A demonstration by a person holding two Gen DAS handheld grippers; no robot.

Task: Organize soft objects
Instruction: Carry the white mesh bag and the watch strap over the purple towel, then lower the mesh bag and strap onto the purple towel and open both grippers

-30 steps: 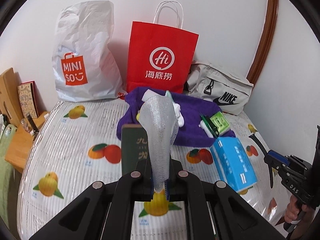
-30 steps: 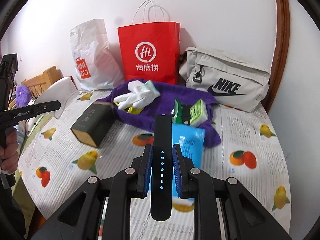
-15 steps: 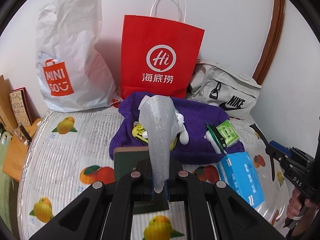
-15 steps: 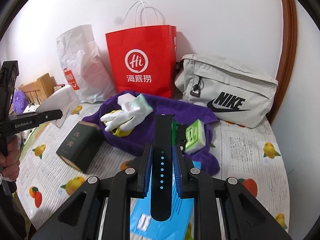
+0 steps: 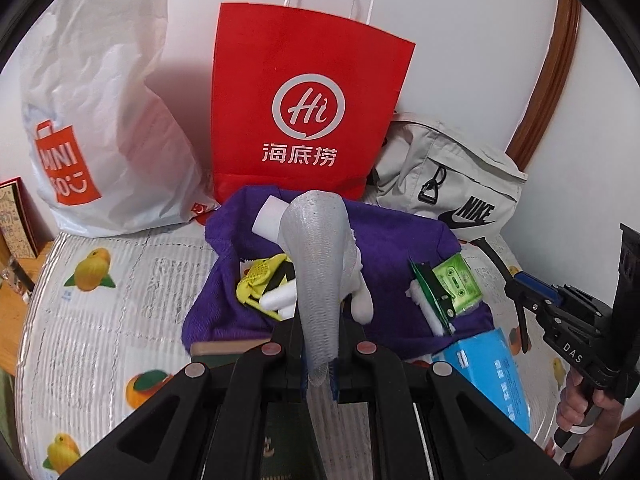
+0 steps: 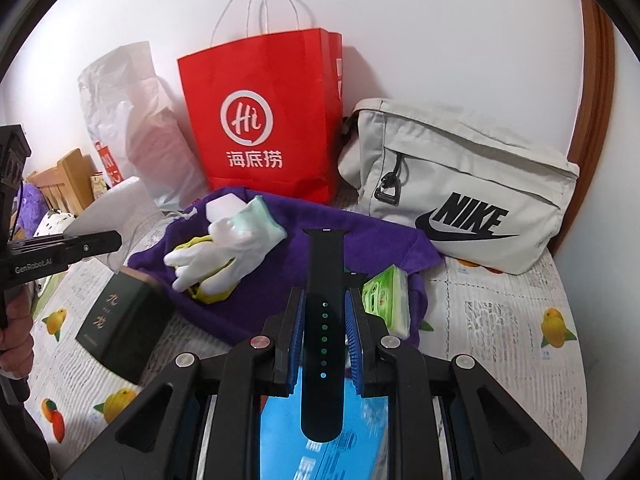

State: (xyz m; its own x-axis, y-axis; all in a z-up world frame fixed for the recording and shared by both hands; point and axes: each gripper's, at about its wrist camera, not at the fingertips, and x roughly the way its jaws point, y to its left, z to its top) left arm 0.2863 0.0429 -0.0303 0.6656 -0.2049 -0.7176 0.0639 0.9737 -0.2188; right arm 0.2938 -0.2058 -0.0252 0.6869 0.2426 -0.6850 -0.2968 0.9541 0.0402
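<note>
My left gripper [image 5: 318, 354] is shut on a silvery mesh cloth [image 5: 320, 264] that stands up in front of the lens. My right gripper [image 6: 324, 320] is shut on a black watch strap [image 6: 324, 312]. Both hover over the near edge of a purple towel [image 5: 400, 240] on the table; the towel [image 6: 280, 300] holds a white glove [image 6: 224, 248], a yellow mesh item [image 5: 260, 276] and a green cassette-print pack [image 6: 384, 300]. The right gripper also shows at the right of the left wrist view [image 5: 520, 292]; the left gripper shows at the left of the right wrist view [image 6: 80, 244].
A red paper bag [image 5: 312, 120], a white MINISO bag [image 5: 100, 120] and a grey Nike bag [image 6: 460, 200] stand against the wall behind the towel. A dark green box [image 6: 120, 320] and a blue pack [image 5: 492, 368] lie on the fruit-print tablecloth [image 5: 100, 300].
Both grippers have moved forward toward the purple towel and the bags, still holding the mesh cloth and the strap. The box and blue pack have slid under the grippers.
</note>
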